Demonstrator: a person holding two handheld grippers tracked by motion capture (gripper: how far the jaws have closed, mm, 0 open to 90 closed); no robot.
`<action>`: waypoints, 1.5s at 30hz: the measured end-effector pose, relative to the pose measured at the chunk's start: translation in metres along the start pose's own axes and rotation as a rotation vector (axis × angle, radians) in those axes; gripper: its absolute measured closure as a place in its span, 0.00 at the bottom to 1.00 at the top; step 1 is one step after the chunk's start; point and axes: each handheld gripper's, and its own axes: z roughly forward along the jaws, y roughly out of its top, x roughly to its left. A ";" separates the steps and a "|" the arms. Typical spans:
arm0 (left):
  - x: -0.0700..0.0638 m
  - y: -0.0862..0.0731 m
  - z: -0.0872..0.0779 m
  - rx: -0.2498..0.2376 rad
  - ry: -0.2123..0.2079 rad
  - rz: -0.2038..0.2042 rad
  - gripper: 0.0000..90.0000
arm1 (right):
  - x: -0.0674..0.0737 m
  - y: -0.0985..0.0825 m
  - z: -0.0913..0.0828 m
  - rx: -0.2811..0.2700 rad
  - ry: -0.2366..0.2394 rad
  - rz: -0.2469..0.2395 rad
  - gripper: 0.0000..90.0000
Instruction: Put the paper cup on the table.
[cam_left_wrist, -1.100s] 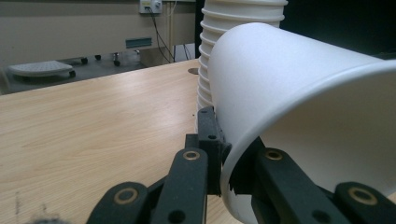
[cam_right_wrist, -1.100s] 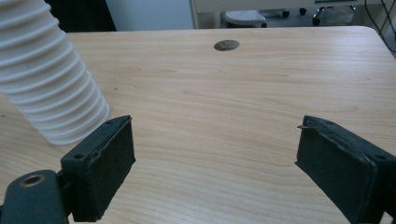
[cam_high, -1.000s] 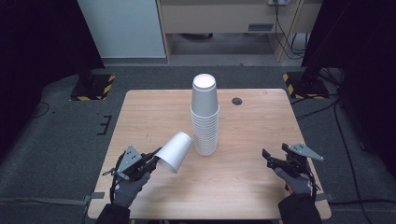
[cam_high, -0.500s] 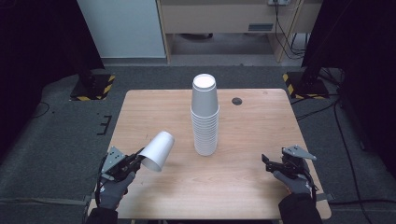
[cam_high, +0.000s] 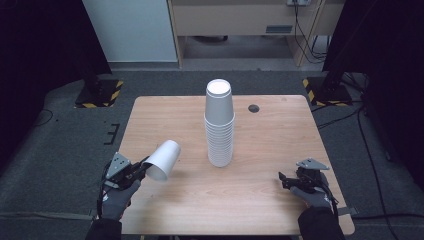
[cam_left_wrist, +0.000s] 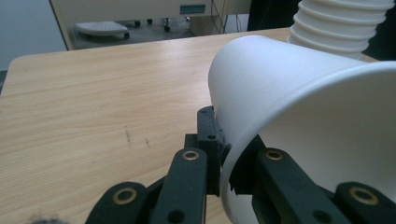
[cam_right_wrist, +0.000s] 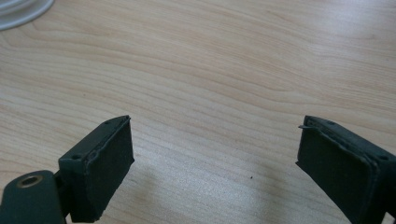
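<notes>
My left gripper (cam_high: 141, 169) is shut on the rim of a white paper cup (cam_high: 162, 160), holding it tilted on its side above the table's front left. In the left gripper view one finger is inside and one outside the cup's wall (cam_left_wrist: 299, 107), and the gripper (cam_left_wrist: 226, 140) pinches the rim. A tall stack of upside-down white cups (cam_high: 219, 125) stands at the table's middle, its lower part (cam_left_wrist: 341, 23) just beyond the held cup. My right gripper (cam_high: 286, 180) hovers low at the front right, open (cam_right_wrist: 215, 158), with bare wood between its pads (cam_right_wrist: 100, 163).
The wooden table (cam_high: 280, 140) carries a small black round disc (cam_high: 254, 108) near its far edge. The stack's bottom rim (cam_right_wrist: 18, 11) lies off to the upper left of the right gripper. Dark floor, striped stand bases (cam_high: 98, 95) and a cabinet lie beyond.
My left gripper has carried the cup leftward, away from the stack, toward the table's left edge. The right gripper has sunk a little closer to the tabletop.
</notes>
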 end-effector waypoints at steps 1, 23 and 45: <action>0.002 0.000 0.000 0.008 0.005 -0.001 0.94 | 0.000 -0.001 0.001 0.011 -0.001 -0.009 0.12; 0.036 0.013 -0.005 0.164 0.106 -0.060 0.95 | -0.003 -0.008 0.010 0.070 0.003 0.014 0.10; 0.047 0.033 0.005 0.358 0.157 -0.065 0.95 | -0.002 -0.008 0.010 0.070 0.002 0.017 0.10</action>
